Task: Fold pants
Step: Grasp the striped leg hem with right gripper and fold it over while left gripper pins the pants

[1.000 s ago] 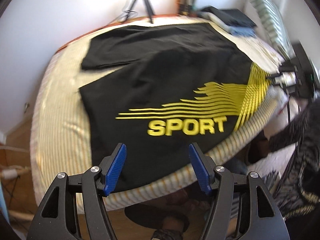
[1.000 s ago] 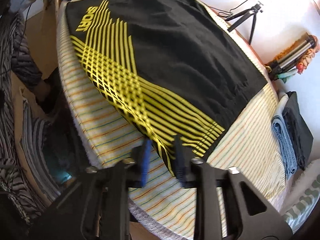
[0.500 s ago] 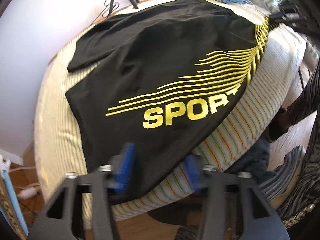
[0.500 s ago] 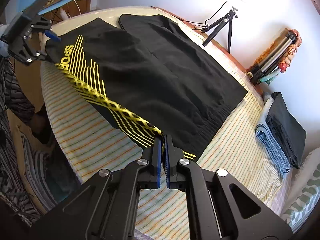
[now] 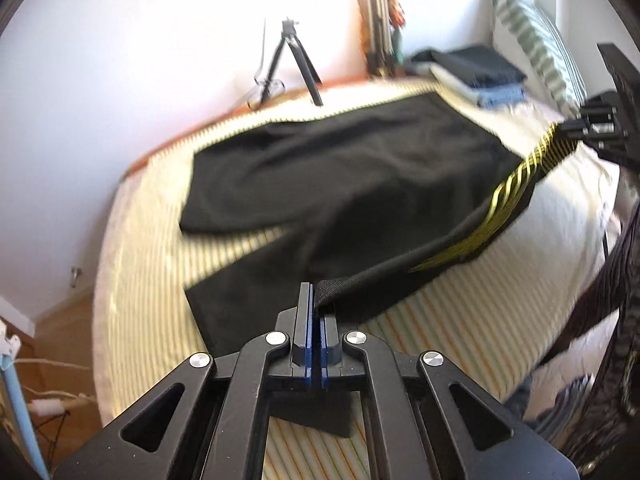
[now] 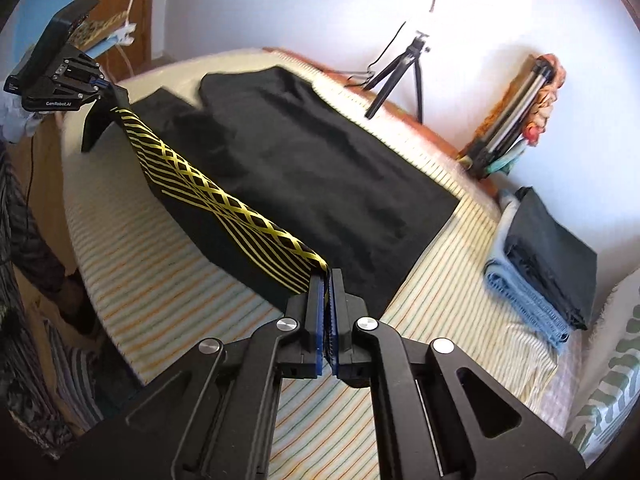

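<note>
The black pants (image 5: 360,168) with yellow lines lie on the striped bed (image 5: 460,340); the near edge is lifted up off the bed and pulled tight between two grabbers. The left gripper (image 5: 315,320) is squeezed tight on one end of that edge; the right gripper (image 6: 327,300) is squeezed tight on the other end, where the yellow lines cross. A small tripod (image 6: 400,76) stands at the far side by the wall; a pile of folded clothes (image 6: 540,260) sits on the bed, well apart from the pants.
</note>
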`<action>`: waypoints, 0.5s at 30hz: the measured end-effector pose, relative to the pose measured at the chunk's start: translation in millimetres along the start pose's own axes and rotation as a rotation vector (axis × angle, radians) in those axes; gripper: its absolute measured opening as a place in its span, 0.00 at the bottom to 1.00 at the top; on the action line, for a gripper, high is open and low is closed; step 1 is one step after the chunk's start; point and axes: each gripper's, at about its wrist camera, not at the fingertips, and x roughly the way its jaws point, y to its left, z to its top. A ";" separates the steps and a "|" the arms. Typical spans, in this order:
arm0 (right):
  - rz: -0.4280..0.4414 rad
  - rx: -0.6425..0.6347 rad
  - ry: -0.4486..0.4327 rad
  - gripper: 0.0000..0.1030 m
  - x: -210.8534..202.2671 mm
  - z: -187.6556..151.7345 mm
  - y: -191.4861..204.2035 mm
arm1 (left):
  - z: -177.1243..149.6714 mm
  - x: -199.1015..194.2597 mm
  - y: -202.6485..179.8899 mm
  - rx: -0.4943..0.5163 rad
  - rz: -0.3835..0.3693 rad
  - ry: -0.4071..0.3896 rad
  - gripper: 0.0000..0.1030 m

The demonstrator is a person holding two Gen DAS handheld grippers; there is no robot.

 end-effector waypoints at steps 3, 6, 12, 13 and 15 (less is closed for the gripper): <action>-0.025 0.010 -0.027 0.02 2.5 17.0 -12.9 | 18.6 0.9 6.6 0.000 0.011 -0.032 0.01; -0.042 0.020 -0.051 0.02 7.0 35.3 -27.9 | 40.7 7.3 15.3 0.005 0.030 -0.062 0.01; -0.068 0.036 -0.069 0.02 28.3 70.5 -61.3 | 79.3 28.2 36.9 -0.002 0.037 -0.091 0.01; -0.071 0.039 -0.067 0.02 33.2 76.4 -66.8 | 85.3 33.2 40.5 -0.003 0.036 -0.090 0.01; -0.067 0.052 -0.057 0.02 46.5 87.5 -79.3 | 97.7 44.7 47.2 -0.003 0.035 -0.088 0.01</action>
